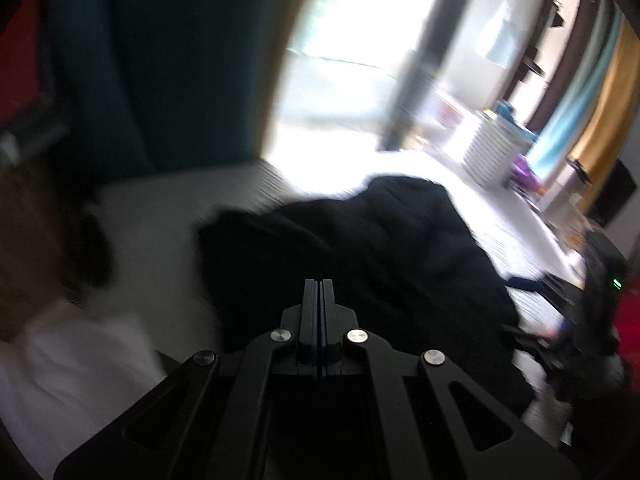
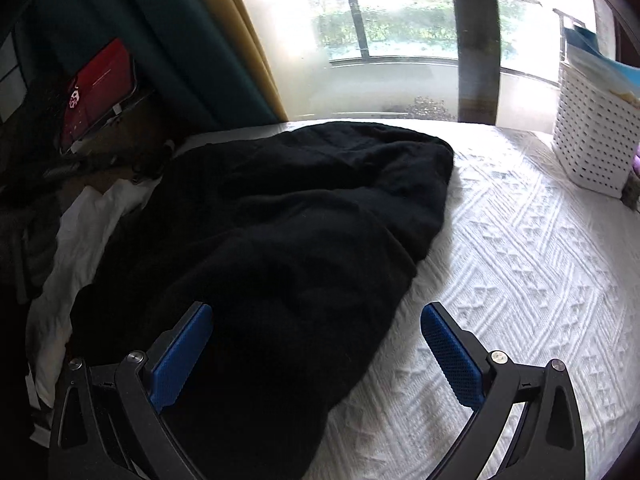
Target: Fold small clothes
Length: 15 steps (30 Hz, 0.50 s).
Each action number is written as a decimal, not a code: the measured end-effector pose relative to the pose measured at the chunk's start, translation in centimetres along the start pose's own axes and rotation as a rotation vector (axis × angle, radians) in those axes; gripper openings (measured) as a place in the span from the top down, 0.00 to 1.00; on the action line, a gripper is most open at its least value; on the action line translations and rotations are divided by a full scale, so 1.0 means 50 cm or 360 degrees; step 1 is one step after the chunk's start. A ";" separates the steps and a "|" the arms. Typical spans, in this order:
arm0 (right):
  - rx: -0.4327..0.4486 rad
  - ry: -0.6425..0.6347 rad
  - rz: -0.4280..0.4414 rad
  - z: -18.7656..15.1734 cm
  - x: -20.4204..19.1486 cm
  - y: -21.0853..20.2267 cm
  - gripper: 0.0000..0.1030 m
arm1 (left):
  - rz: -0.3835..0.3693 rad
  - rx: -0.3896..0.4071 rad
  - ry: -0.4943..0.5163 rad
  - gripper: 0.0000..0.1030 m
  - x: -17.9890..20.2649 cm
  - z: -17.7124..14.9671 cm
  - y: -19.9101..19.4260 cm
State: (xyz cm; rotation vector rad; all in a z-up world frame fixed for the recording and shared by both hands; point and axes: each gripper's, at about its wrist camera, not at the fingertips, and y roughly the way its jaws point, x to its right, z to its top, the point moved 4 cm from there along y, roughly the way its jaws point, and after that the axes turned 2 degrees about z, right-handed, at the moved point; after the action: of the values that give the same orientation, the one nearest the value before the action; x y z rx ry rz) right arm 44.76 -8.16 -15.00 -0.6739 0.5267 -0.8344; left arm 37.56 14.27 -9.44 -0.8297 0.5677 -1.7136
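A black garment (image 2: 280, 220) lies crumpled on a white textured bedspread (image 2: 520, 260). My right gripper (image 2: 316, 312) is open, its blue pads apart, low over the garment's near edge; the left pad (image 2: 182, 356) is over the black cloth, the right pad (image 2: 450, 356) over the bedspread. In the blurred left wrist view, my left gripper (image 1: 319, 286) is shut with the jaws pressed together, nothing visible between them, above the black garment (image 1: 360, 248). The other gripper (image 1: 592, 320) shows at the right edge.
A white perforated basket (image 2: 596, 132) stands at the bed's far right, also in the left wrist view (image 1: 488, 148). White cloth (image 2: 88, 224) lies left of the garment. A red case (image 2: 100, 88) and dark curtains are at the left. A window is behind the bed.
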 end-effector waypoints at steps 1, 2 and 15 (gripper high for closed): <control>0.0002 0.0009 -0.0007 -0.003 0.004 -0.004 0.00 | -0.0047 -0.0030 0.0023 0.89 0.019 -0.007 0.008; 0.0007 0.0019 -0.0013 -0.006 0.008 -0.010 0.00 | -0.0098 -0.0061 0.0055 0.81 0.043 -0.012 0.021; 0.0101 0.0132 -0.0030 -0.023 0.072 -0.071 0.00 | -0.0200 -0.0233 0.0082 0.93 0.109 0.030 0.169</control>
State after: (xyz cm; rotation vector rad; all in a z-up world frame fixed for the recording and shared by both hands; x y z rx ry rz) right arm 44.31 -13.19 -13.79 -0.5884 0.5671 -0.8959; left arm 43.07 6.69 -13.29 -0.9441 0.6948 -1.8282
